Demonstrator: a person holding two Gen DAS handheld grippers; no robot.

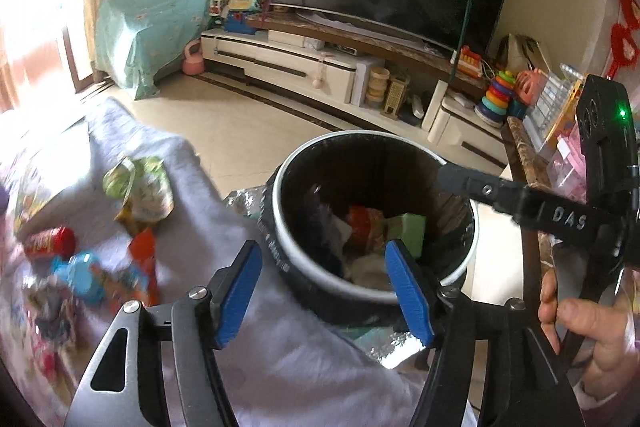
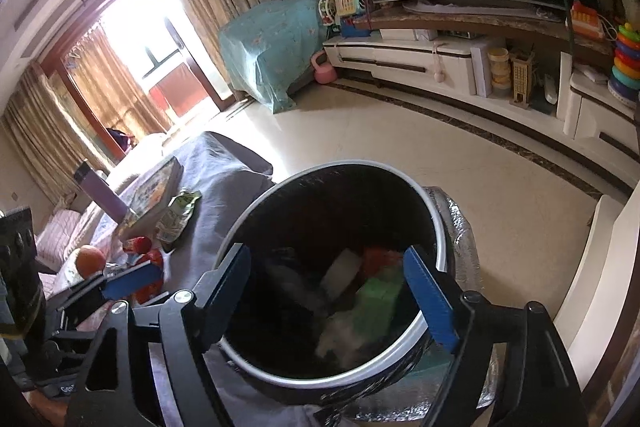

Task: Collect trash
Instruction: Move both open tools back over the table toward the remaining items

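While my hands hang over the round black bin (image 1: 280,227), soft grey cloth (image 1: 192,195) covers the counter left of it, strewn with crinkly trash: a green pouch (image 1: 140,187), a red can (image 1: 50,243), blue and orange wrappers (image 1: 108,275). Inside the bin's smooth white rim lie a red wrapper (image 1: 366,223), a green block (image 1: 410,231) and white crumpled paper (image 1: 370,267). My left fingers (image 1: 326,297), blue ribbed pads, stand spread with nothing between them, above the bin's near edge. My right fingers (image 2: 338,301) gape wide over the bin's mouth, empty too.
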